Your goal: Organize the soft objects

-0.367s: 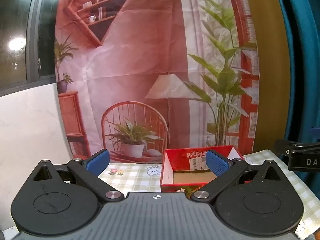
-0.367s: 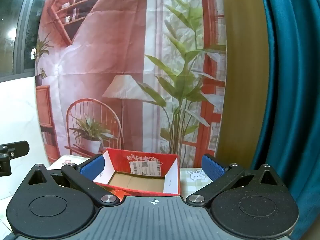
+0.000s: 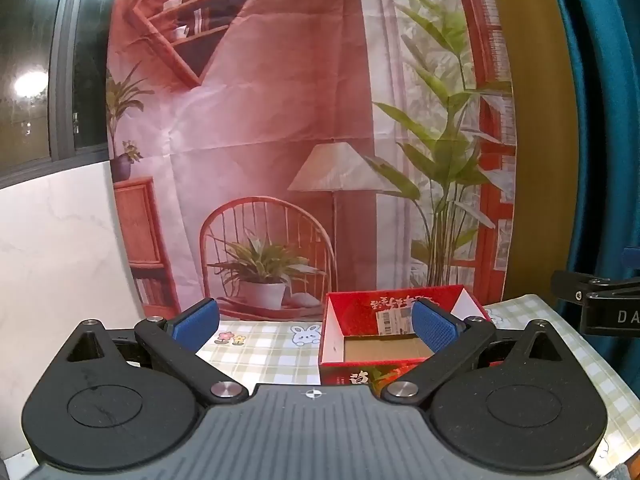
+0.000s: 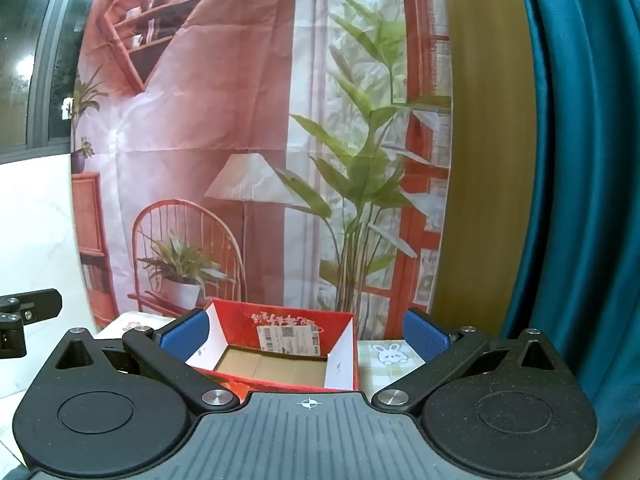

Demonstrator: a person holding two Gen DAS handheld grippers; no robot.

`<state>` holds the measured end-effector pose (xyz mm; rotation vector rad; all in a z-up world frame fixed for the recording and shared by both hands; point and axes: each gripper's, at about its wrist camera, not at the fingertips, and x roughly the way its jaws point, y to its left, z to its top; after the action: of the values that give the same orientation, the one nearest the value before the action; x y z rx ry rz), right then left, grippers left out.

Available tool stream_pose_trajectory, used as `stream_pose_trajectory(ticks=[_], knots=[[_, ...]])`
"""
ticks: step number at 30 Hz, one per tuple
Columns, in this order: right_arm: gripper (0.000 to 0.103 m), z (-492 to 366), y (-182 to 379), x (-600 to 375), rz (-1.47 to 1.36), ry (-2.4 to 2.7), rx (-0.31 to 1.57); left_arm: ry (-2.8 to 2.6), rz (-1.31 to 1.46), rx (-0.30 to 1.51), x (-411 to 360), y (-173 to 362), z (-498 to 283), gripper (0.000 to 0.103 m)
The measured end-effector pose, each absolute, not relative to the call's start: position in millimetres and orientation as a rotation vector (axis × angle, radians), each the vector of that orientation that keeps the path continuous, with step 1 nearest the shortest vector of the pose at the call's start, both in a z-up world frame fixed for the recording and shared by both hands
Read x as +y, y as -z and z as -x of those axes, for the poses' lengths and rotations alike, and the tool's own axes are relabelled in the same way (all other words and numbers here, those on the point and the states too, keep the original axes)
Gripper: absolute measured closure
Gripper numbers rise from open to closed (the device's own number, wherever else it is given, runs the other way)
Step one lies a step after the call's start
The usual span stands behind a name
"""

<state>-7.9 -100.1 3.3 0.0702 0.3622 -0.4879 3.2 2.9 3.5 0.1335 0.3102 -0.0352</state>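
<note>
left gripper (image 3: 316, 322): fingers released, spread wide, nothing between them; blue pads (image 3: 196, 319) face inward
left view, between the fingers: checked cloth (image 3: 264, 354) on the bench, flower and rabbit prints on it
left view, at the right finger: red box (image 3: 360, 310) open on top, brown cardboard floor, white inner side walls, barcode label on its far wall; right pad overlaps the box's right part in the view
left view, beyond the fingers: printed backdrop (image 3: 280, 120) with chair, lamp and plants hangs upright behind the bench
left view, right of the right finger: black part of the other gripper at the edge
right gripper (image 4: 306, 334): fingers released, wide apart, holding nothing
right view, between the fingers: same red box (image 4: 280, 320), nearer the left finger; left pad overlaps its left wall in the view
right view, near the right finger: checked cloth (image 4: 380, 368) with rabbit print, just right of the box
right view, right of the right finger: teal curtain (image 4: 580, 200)
soft objects: none visible in either view; box interior shows only bare cardboard
</note>
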Motion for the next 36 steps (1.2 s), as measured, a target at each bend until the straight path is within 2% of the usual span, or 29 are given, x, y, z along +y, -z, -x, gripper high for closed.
stream_pose_trajectory(ticks=[36], knots=[[0.000, 8.7, -1.6, -98.6, -0.070, 0.490, 0.360, 0.057, -0.137, 0.325, 2.8, -0.1, -3.1, 0.000]])
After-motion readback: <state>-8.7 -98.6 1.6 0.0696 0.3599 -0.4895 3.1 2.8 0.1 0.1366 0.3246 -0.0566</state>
